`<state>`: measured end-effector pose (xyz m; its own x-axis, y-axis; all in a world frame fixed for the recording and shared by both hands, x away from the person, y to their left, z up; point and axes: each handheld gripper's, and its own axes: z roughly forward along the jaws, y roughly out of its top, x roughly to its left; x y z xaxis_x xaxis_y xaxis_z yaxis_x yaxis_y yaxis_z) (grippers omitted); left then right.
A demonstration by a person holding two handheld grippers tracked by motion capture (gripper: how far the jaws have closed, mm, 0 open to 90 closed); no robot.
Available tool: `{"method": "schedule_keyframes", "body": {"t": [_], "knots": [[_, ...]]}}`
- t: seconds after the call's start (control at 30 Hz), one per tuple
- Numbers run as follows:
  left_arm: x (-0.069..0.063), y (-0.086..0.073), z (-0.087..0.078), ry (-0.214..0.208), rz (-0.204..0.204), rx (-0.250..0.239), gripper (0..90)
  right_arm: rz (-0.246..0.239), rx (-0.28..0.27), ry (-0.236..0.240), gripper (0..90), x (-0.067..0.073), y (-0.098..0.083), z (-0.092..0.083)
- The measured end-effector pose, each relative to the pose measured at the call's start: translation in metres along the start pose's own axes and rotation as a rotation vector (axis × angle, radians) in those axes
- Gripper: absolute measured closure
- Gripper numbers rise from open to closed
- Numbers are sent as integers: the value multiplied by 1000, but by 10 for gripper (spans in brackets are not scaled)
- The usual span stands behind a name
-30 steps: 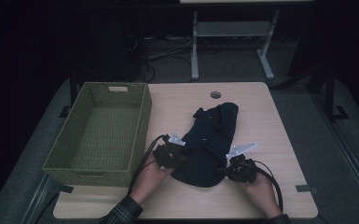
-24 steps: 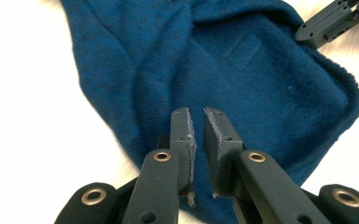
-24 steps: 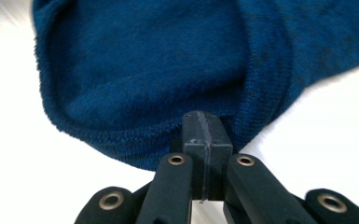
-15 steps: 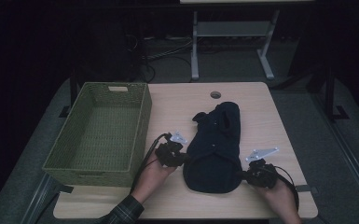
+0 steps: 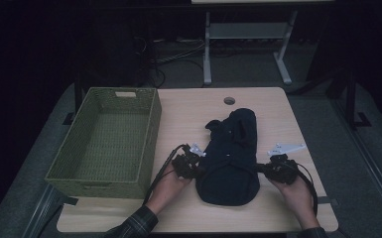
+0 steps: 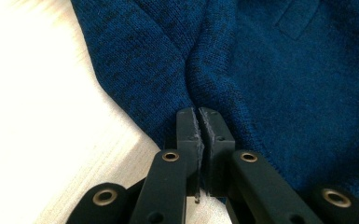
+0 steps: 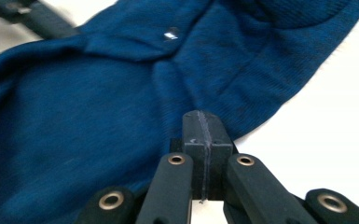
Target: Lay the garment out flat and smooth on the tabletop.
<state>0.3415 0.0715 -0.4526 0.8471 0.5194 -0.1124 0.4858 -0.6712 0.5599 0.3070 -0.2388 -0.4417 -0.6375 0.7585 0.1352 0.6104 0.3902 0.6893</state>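
High view is showing the dark blue knit garment (image 5: 230,158) lying limp mid-table, left gripper (image 5: 194,168) and right gripper (image 5: 264,169) pinching opposite edges, jaws closed on seemingly light, floppy fabric.

In the right gripper view a dark bar (image 7: 37,21) at the far left is blurred past telling. The blue garment (image 6: 279,84) runs off the left gripper view's top and right edges. In the high view both sleeves (image 5: 136,223) are cut by the near edge.
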Motion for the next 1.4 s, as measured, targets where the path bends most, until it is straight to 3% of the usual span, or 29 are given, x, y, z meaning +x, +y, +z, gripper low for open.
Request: {"method": "schedule_keyframes", "body": {"t": [0.1,0.2,0.57,0.7,0.73,0.83,0.93,1.0,1.07,1.17,1.2,1.4], "knots": [[-1,-2,-1,-15,1,2,878,13,34,7,900,-8,1,18],[-3,-3,-1,-23,-2,1,878,9,55,12,900,-7,-2,22],[-28,-22,-12,-94,27,27,877,-33,127,25,900,21,-22,7],[-31,-24,-16,-118,33,25,858,-46,129,21,900,25,-25,1],[-31,-22,-18,-118,24,6,855,-50,115,18,900,25,-25,-2],[-24,-14,-26,-100,16,-42,858,-33,52,16,900,19,-14,-12],[-14,1,-27,-68,8,-93,863,-29,22,-5,900,10,-2,-12],[-11,6,-26,-60,-1,-100,865,-28,21,-14,900,7,1,-11],[-4,18,-26,-33,-2,-122,874,-6,-11,-42,900,-9,17,-7],[2,30,-28,-23,-7,-150,883,7,-30,-51,900,-16,25,-7],[6,41,-29,-18,-11,-175,885,14,-52,-60,900,-23,34,-7],[13,69,-31,6,2,-219,891,30,-71,-58,900,-38,61,-1]]}}
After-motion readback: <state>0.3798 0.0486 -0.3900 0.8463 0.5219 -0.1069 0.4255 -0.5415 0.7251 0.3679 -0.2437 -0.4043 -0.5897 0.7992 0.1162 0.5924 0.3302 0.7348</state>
